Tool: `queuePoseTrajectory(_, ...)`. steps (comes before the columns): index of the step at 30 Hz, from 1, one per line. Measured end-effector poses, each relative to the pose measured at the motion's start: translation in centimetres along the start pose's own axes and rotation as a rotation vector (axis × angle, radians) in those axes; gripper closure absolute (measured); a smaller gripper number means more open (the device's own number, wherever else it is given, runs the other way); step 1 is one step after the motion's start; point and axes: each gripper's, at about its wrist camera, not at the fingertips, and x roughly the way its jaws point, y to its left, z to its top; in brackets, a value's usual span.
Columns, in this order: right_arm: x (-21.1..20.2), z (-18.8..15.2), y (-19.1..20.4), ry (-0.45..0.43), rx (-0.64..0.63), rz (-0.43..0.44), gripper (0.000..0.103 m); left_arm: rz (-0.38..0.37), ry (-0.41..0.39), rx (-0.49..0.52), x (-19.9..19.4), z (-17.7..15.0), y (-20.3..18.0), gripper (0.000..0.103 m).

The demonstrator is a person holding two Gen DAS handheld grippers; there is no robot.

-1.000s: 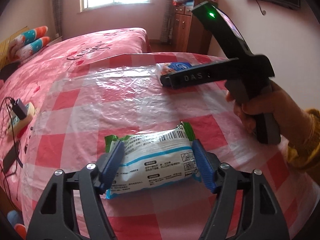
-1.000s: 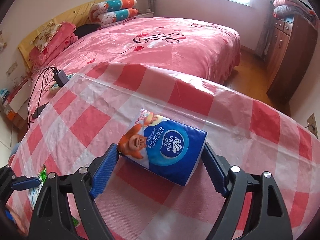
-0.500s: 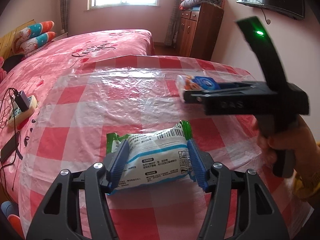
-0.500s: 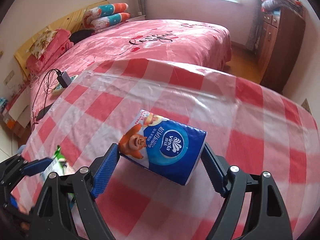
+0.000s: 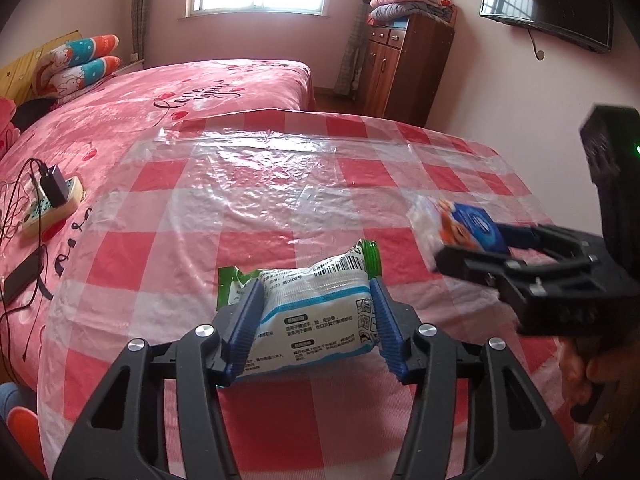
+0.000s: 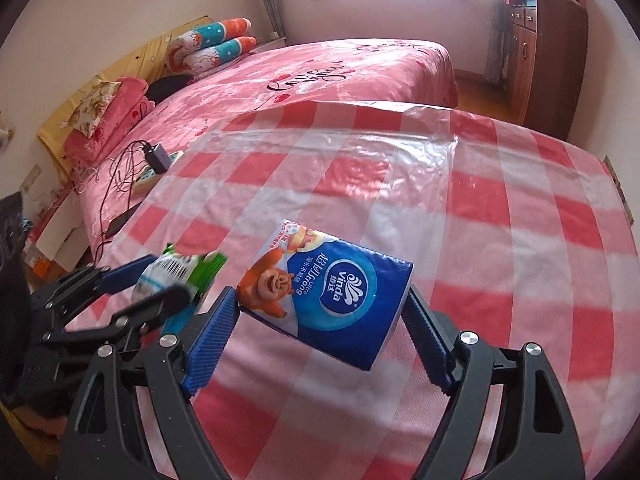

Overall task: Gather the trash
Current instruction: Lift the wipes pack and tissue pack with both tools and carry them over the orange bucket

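Note:
A white snack packet (image 5: 316, 320) with green ends and a blue stripe sits between the blue pads of my left gripper (image 5: 316, 292). Its jaws are closing, and the pads press into the packet's sides so that it bulges. My right gripper (image 6: 320, 300) is shut on a blue Vinda tissue pack (image 6: 332, 284) and holds it tilted above the red-checked tablecloth (image 6: 520, 208). In the left wrist view the right gripper (image 5: 476, 240) with the tissue pack (image 5: 468, 224) hangs to the right of the packet. The right wrist view shows the left gripper (image 6: 160, 280) and the packet (image 6: 180, 268) blurred at lower left.
A clear plastic sheet covers the checked table (image 5: 280, 184). Behind it lies a pink bed (image 5: 180, 96), with a power strip and charger (image 5: 52, 196) and a phone (image 5: 22, 276) at its left edge. A wooden cabinet (image 5: 404, 64) stands at the back right under a wall TV (image 5: 548, 12).
My left jaws have narrowed onto the snack packet, which now bulges. The right gripper has carried the tissue pack off the far table toward the near right.

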Motion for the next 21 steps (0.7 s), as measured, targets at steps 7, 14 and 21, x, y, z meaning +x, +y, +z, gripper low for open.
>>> queuePoseTrajectory(7,-2.0,-2.7,1.5,-0.016,0.017,0.005,0.022,-0.003,0.007,-0.008,-1.5,-1.3,0.1,0.049)
queuePoseTrajectory(14,-2.8,-5.4,3.3,-0.009,0.026,0.019,0.022,0.005,0.012,-0.011,-3.2,-3.2,0.3,0.049)
queuePoseTrajectory(21,-3.3,-7.3,4.8,0.004,0.019,0.021,0.022,0.017,0.013,-0.019,-4.8,-4.5,0.7,0.049)
